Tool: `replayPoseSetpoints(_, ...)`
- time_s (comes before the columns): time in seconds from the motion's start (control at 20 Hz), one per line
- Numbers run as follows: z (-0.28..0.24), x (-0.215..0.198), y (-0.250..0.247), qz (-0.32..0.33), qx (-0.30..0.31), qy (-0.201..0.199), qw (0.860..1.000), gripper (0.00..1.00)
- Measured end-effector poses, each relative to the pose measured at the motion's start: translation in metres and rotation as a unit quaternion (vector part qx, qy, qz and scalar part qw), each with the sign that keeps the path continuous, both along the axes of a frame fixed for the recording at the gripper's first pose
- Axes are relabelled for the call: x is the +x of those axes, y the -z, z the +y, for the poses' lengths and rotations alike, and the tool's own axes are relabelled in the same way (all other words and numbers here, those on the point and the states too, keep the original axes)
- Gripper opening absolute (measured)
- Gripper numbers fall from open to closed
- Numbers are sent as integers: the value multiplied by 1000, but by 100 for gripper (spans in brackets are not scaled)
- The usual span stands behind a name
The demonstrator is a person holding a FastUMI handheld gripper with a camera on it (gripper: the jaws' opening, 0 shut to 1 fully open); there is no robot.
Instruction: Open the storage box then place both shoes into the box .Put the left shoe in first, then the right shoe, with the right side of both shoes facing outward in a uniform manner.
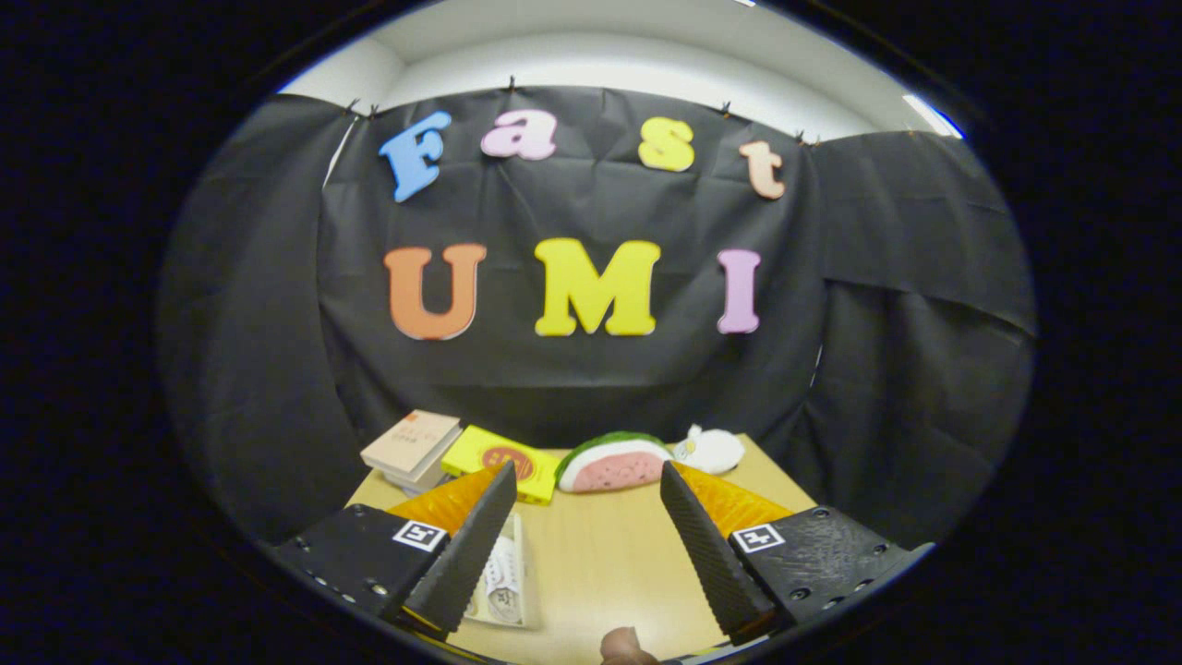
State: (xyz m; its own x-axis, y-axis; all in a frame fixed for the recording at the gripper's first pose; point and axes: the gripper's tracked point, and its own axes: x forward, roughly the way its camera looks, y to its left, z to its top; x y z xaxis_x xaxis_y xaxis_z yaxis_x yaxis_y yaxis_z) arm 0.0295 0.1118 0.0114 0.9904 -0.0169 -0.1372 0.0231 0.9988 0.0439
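Observation:
My gripper (587,476) is open, held above a wooden table (600,554), with nothing between its fingers (476,545). The wide gap between the fingers frames bare tabletop. Under the left finger lies a flat white item with printed markings (503,582), partly hidden by that finger. I cannot make out a storage box or shoes here.
At the table's far edge, beyond the fingers, sit a stack of books (414,448), a yellow flat box (494,462), a watermelon-slice toy (614,462) and a small white plush (711,450). A fingertip (626,646) of a person shows at the near edge.

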Motion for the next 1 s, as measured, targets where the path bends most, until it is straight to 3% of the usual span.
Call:
replayPoseSetpoints(0.15, -31, -21, -28, -63, 7, -10, 998, 96)
replayPoseSetpoints(0.45, -78, -48, -11, -49, 31, -42, 997, 96)
replayPoseSetpoints(0.7, -102, -62, 4, -57, 3, -95, 994, 96)
replayPoseSetpoints(1.0, -121, -56, 1, -71, 1, -118, 990, 95)
